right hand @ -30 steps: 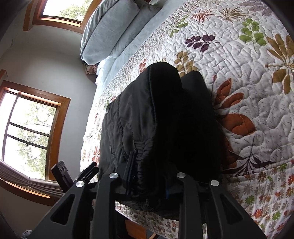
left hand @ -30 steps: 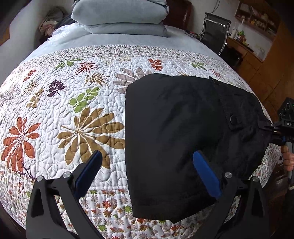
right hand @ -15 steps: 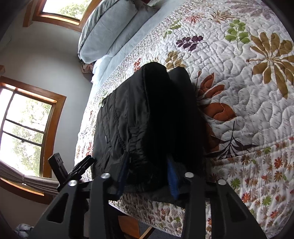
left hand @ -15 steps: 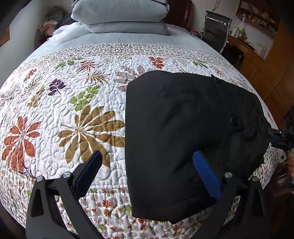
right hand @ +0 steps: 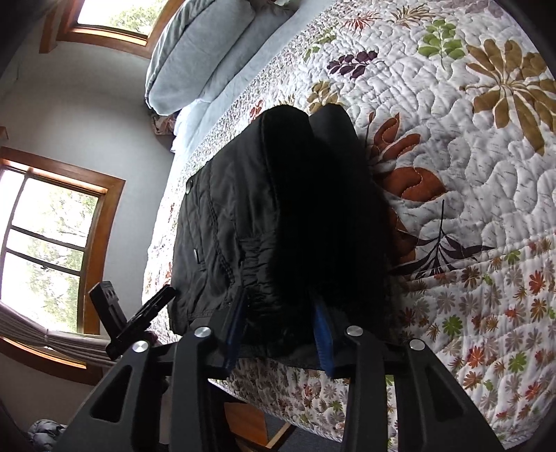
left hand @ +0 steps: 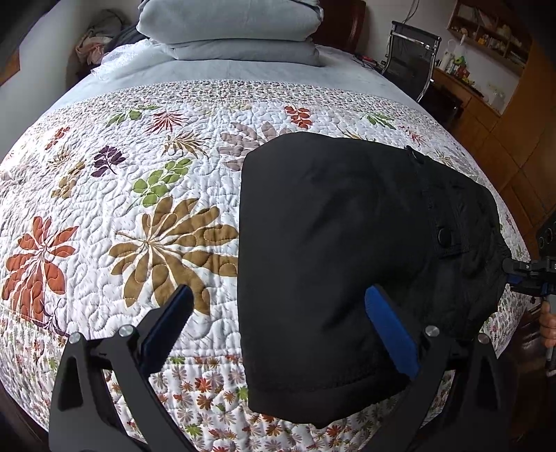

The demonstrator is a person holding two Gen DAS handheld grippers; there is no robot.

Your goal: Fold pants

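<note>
The black pants (left hand: 333, 250) lie folded into a thick bundle on the floral quilt (left hand: 139, 215), near the bed's front right edge. My left gripper (left hand: 278, 327) is open and empty, its blue pads straddling the bundle's left front edge. My right gripper (right hand: 278, 323) has opened, its blue pads on either side of the pants' (right hand: 278, 215) near end, at the waistband side. In the left wrist view the right gripper (left hand: 524, 274) shows at the bundle's right edge.
Grey pillows (left hand: 229, 27) are stacked at the head of the bed. A black chair (left hand: 410, 52) and wooden shelves (left hand: 486, 41) stand at the back right. Windows (right hand: 45, 243) are on the wall beyond the bed's edge.
My right gripper, shut on the pants' end a second ago, has spread its jaws and let go. The bundle has settled lower on the quilt. My left gripper has barely moved.
</note>
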